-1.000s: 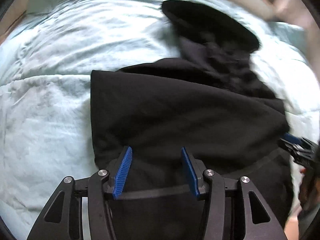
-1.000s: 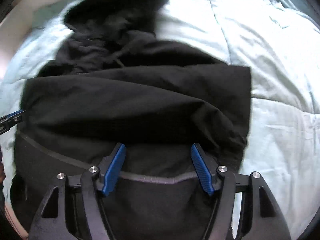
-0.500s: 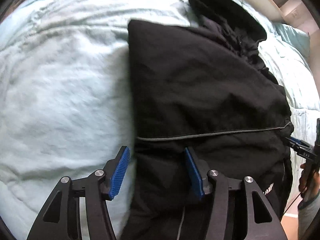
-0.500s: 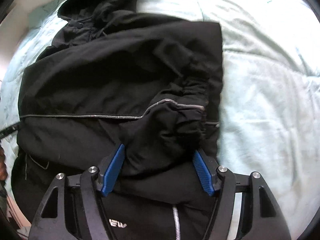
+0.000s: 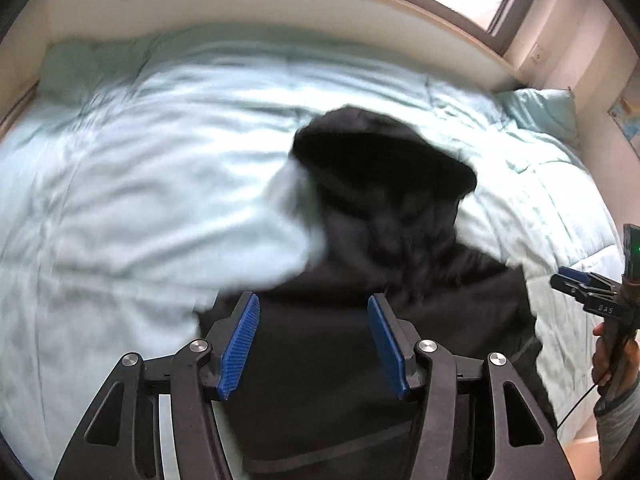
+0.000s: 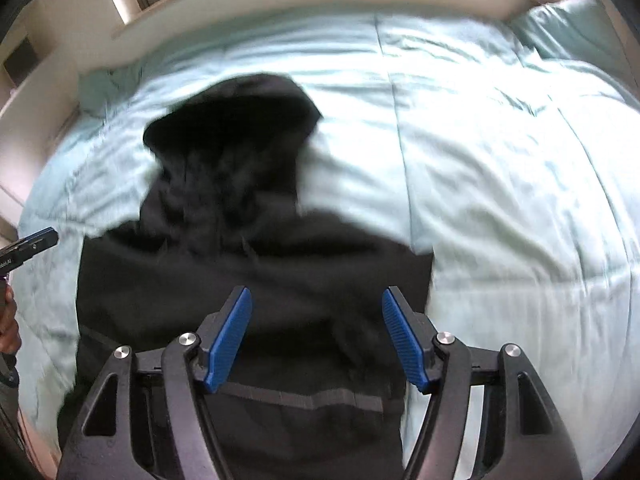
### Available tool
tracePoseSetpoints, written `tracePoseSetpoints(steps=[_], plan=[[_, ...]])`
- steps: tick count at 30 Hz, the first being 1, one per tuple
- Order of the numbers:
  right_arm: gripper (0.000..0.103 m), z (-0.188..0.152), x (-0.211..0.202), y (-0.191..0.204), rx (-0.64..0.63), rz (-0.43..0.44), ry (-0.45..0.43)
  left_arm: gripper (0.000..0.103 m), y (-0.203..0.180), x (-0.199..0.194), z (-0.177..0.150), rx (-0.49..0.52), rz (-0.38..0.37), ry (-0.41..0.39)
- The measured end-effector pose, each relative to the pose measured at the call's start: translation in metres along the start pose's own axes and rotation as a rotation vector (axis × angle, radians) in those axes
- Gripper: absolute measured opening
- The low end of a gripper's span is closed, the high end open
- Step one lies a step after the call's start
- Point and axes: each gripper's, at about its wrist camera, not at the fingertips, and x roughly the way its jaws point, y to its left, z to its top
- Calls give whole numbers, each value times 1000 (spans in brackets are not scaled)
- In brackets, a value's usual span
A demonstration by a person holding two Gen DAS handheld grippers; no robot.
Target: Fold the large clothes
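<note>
Jacket (image 5: 360, 320) fills the lower centre of both blurred views on the bed (image 5: 140, 200), hood now further up-frame, as we lift left gripper (image 5: 314, 340) and right gripper (image 6: 316, 336) away (both wide open, empty), this fold seemingly laid.

Jacket (image 5: 384, 264) plain black all over, hood at the far end darkest, no print readable through the blur; a thin grey line crosses its near part (image 6: 304, 396). Bedcover (image 5: 160, 200) pale mint green, plain, with stitched quilt lines. Pillow (image 5: 540, 112) far right, a deeper teal green. Headboard (image 5: 280, 4) cream with a light wood-coloured edge. Left gripper (image 5: 314, 344) black frame, bright blue ribbed pads (image 5: 240, 344), silver screw heads. Right gripper (image 6: 316, 340) the same: black, blue pads (image 6: 228, 344), silver screws.
</note>
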Motion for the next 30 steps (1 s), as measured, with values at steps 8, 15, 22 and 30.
tracePoseSetpoints(steps=[8, 15, 22, 30], plan=[[70, 84, 46, 18, 27, 55, -52, 59, -2, 73, 94, -38, 10, -23], [69, 121, 102, 14, 54, 55, -15, 59, 11, 131, 120, -83, 33, 27], [69, 140, 142, 14, 79, 55, 11, 59, 6, 182, 128, -66, 99, 104], [6, 142, 141, 10, 87, -34, -35, 11, 23, 140, 130, -181, 4, -86]])
